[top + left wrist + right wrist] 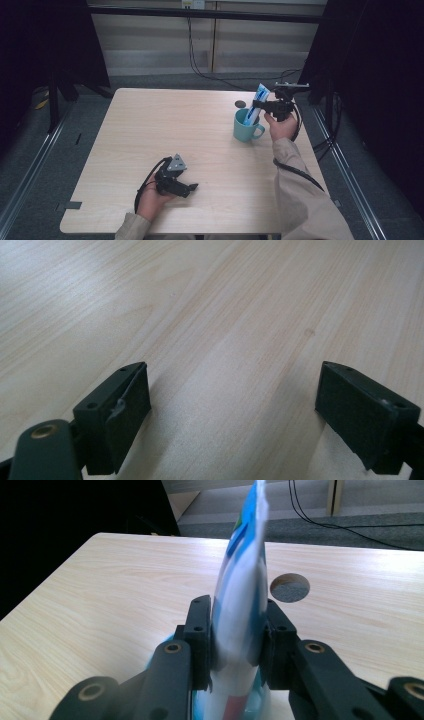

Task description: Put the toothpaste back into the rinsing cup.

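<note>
- The left tool (192, 188), a black two-jaw gripper in the person's left hand (152, 200), rests low on the pale wooden desk (165, 130) near the front edge.
- Its jaws are spread wide with only bare wood between them. It looks like it is just waiting, out of the way, so the other hand has room to work.
- In the middle the desk is bare. Toward the back there is a small round hole (240, 104) in the wood, just behind the mug.
- The teal mug with a handle (246, 127) stands upright on the right part of the desk, near the far edge. Its handle points toward the person's right hand (281, 126).
- A flat blue and white tube, maybe toothpaste (257, 102), stands tilted, its bottom end down in the mug and its top sticking up above the rim.
- The right tool (256, 104) comes in from the right side and pinches the tube (239, 610) on its two flat faces, up above the mug.
- I think it holds the tube high so the bottom end can go down into the mug without the jaws bumping the rim.
- The pads (201, 640) are pressed snug against the tube, so it cannot tip over.
</note>
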`<state>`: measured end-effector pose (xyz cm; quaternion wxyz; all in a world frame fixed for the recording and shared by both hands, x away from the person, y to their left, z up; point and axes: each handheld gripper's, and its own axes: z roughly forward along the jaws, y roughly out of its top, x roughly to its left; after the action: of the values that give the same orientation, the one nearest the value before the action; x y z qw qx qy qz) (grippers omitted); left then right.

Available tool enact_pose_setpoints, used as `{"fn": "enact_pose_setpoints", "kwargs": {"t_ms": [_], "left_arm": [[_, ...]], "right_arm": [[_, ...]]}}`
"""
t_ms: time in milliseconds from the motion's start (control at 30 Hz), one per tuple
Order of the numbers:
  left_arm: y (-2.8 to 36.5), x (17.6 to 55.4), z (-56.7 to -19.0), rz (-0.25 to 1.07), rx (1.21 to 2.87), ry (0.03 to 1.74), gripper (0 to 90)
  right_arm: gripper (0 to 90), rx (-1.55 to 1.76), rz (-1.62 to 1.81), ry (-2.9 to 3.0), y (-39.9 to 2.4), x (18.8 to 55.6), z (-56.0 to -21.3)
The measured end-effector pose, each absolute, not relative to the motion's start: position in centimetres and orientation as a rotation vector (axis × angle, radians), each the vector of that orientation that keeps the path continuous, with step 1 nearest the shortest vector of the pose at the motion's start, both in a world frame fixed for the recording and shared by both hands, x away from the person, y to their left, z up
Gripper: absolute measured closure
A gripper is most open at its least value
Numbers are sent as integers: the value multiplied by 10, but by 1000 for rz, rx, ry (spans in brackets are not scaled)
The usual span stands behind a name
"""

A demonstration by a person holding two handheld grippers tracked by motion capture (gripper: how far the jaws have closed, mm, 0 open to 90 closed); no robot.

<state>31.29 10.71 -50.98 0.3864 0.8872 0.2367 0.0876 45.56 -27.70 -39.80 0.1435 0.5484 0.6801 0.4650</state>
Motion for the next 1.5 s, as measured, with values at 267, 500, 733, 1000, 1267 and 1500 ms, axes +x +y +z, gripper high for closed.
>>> {"fn": "enact_pose_setpoints", "kwargs": {"t_ms": [267, 500, 733, 1000, 1267, 1500], "left_arm": [[107, 313, -510, 223, 2258, 603, 139], [107, 313, -510, 223, 2258, 602, 140], [107, 313, -510, 222, 2258, 603, 140], [107, 313, -510, 223, 2258, 603, 140], [107, 313, -510, 223, 2258, 603, 140], [107, 313, -510, 223, 2258, 602, 140]], "right_arm": [[700, 1599, 1357, 1949, -285, 454, -400], [689, 1602, 1363, 1941, -287, 453, -400], [673, 1602, 1363, 1931, -288, 453, -400], [673, 1582, 1341, 1945, -286, 453, -399], [622, 1586, 1334, 1949, -285, 452, -399], [546, 1575, 1318, 1950, -282, 451, -398]]}}
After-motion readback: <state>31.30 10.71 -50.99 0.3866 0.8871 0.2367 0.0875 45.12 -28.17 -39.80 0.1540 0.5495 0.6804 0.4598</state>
